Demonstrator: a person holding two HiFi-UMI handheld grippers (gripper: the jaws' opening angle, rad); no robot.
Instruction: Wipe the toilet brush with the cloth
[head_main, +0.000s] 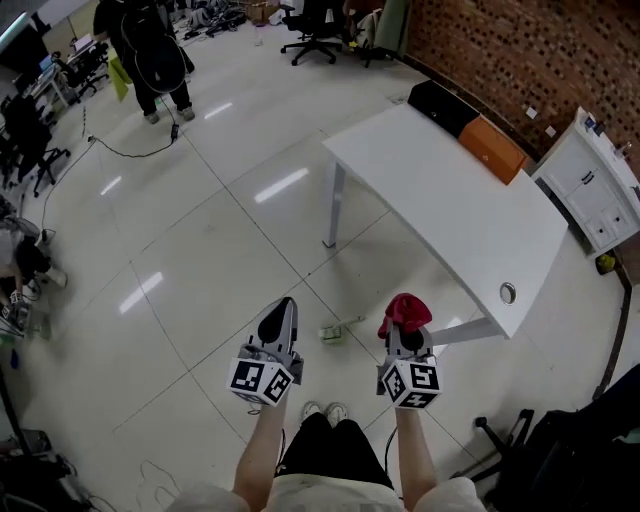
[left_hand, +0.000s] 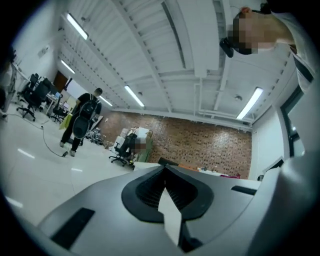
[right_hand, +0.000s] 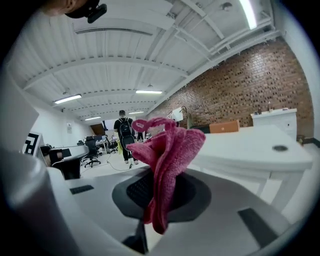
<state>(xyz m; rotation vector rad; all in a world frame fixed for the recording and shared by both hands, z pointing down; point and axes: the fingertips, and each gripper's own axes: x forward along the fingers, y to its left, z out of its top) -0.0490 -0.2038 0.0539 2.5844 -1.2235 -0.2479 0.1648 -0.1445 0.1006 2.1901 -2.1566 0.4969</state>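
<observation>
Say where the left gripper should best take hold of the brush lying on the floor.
Probably the thin handle, from above with jaws across it. The brush lies flat on the floor, so its handle is exposed and clear of the bulkier head. The left gripper is shut and empty; the right gripper is shut on the cloth.

The cloth (right_hand: 169, 147) is a pink, fuzzy terry weave, soft and matt, bunched into thick folds. The right gripper (head_main: 406, 338) and the left gripper (left_hand: 165, 171) have smooth, matt grey plastic shells. The left one's fingers (left_hand: 147, 192) carry dark ribbed pads that look rubbery. The floor (head_main: 200, 250) is pale hard tile, glossy enough to mirror the ceiling lights. The table (head_main: 450, 200) has a smooth white top with a low sheen. The wall (head_main: 520, 50) is rough, bare brick.
</observation>
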